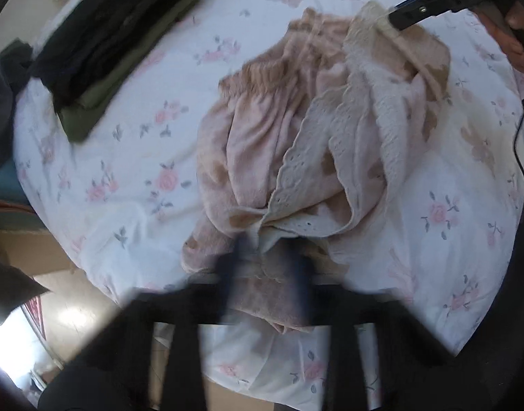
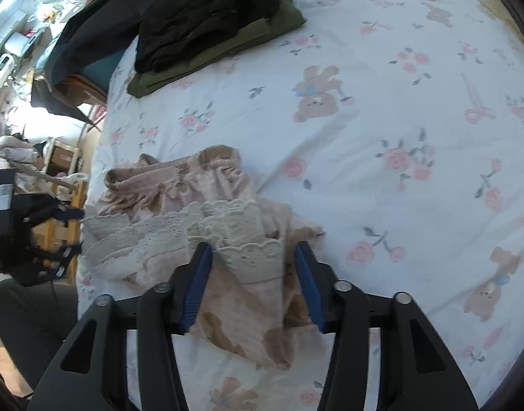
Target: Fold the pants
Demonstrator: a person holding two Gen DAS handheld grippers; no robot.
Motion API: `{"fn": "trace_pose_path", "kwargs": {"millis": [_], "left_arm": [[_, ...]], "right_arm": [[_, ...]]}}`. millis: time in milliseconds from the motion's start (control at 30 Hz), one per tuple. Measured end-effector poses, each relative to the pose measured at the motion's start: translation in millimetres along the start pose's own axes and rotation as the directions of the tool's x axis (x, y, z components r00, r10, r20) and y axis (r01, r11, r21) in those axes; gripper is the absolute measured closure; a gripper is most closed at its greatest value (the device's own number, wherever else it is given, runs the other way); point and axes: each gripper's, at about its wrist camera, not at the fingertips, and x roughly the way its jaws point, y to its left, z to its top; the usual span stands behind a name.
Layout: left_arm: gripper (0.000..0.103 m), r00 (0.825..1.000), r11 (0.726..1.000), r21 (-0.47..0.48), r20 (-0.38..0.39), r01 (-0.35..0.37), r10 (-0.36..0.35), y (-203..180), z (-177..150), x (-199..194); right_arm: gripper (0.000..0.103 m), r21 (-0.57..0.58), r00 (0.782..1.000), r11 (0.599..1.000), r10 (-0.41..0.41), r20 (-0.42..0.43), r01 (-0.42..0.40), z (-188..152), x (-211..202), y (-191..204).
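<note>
Lying crumpled on the bed sheet (image 2: 382, 109), the pink pajama pants (image 2: 200, 198) occupy the near side of the bed, with the elastic waistband (image 2: 166, 171) on the far side in the right wrist view and the cream lace hems (image 2: 227, 226) bunched toward the camera. The fabric carries a tan bear print. The right hand-held gripper (image 2: 253, 260) points steeply down at the near leg; its blue-padded fingers (image 2: 197, 274) stand part-way apart on either side of a lace-trimmed cuff, with cloth between them, and the pads do not visibly press on it. In the left wrist view the same tool's black tip (image 1: 412, 17) touches the lace edge at the upper right, beside a hand (image 1: 512, 34). The left hand-held gripper (image 1: 265, 250) points straight down at the opposite end of the pants; the picture is motion-blurred there, but its fingers are pressed together and the lace and pink fabric gather into them, so it is pinching the pants. Well apart from the pants, near the far-left edge of the sheet, lies a stack of folded garments: a black one (image 2: 207, 17) on top of an olive-green one (image 2: 248, 37). The sheet is white with pink roses and bears.
</note>
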Motion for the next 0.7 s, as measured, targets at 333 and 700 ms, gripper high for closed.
{"fn": "trace_pose_path", "kwargs": {"millis": [333, 700], "left_arm": [[0.101, 0.981, 0.953, -0.261, 0.163, 0.15, -0.11, 57, -12, -30], [0.101, 0.986, 0.891, -0.454, 0.156, 0.02, 0.058, 92, -9, -18]], "right_arm": [[0.101, 0.0, 0.983, 0.995, 0.1, 0.152, -0.102, 6, -38, -4], [0.101, 0.124, 0.981, 0.989, -0.103, 0.162, 0.084, 23, -11, -45]]}}
